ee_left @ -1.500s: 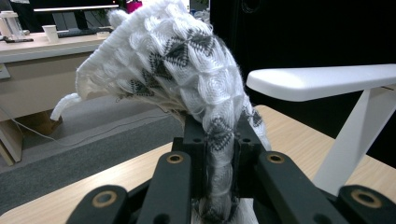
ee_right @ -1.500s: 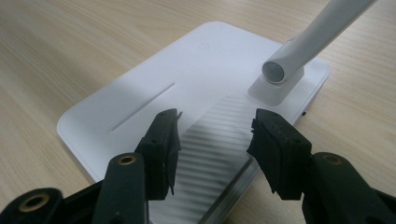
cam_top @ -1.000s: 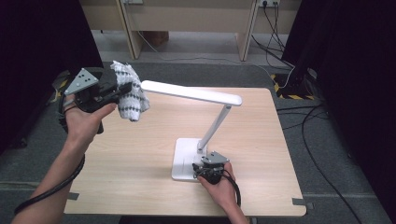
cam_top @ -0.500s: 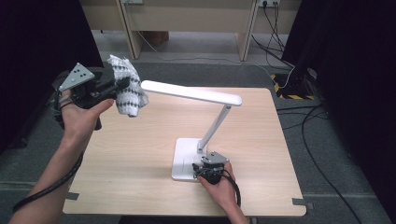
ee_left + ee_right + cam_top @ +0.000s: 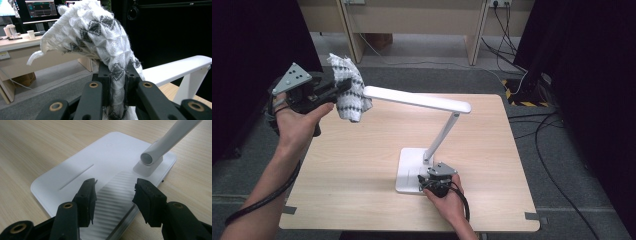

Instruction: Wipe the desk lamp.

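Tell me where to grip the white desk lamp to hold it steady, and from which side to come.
Grip the lamp base, the flat white slab lying on the table, at its near edge, coming in low from the person's side. It is the widest, lowest part; the slanted stem and long head would likely lever it over. The right gripper already sits there, fingers apart over the ribbed patch.

The lamp's base (image 5: 409, 167) sits near the table's (image 5: 357, 165) front edge, right of middle; its long head (image 5: 417, 99) spans above the back half. The left half and right edge lie open.
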Demonstrator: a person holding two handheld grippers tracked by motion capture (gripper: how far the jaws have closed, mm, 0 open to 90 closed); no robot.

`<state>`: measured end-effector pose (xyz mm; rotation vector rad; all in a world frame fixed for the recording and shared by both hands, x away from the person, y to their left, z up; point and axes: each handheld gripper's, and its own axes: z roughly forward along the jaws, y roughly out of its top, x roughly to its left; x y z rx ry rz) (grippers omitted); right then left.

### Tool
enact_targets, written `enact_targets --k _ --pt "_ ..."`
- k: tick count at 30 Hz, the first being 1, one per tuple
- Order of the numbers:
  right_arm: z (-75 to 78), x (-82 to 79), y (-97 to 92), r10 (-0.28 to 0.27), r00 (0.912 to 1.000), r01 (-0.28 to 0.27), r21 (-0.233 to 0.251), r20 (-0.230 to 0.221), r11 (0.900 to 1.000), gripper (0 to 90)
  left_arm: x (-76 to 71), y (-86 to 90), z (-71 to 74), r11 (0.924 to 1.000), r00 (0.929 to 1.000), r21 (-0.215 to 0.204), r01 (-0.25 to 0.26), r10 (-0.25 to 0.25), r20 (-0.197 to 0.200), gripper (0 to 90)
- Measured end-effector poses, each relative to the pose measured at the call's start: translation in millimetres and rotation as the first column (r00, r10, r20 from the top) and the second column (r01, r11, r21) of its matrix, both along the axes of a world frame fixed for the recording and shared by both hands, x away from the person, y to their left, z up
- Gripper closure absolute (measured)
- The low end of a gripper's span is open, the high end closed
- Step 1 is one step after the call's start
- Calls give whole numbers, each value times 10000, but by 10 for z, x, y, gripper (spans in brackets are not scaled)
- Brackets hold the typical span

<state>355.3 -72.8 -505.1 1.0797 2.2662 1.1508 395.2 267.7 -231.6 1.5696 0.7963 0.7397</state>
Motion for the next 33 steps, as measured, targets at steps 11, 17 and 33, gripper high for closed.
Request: enact_targets --k 11,17,33 --pt "-3 0 4 -13 10000 13 20 6 10000 514 -26 -81 66 9998 9996 42 204 -205 169 800" --pt "-3 0 5 -17 10000 17 0 35 10000 515 -32 -156 90 9992 9990 101 388 -390 198 800" --pt "-9 3 23 -10 9999 10 -3 155 10000 521 -1 -405 95 9952 9955 274 938 -941 105 800"
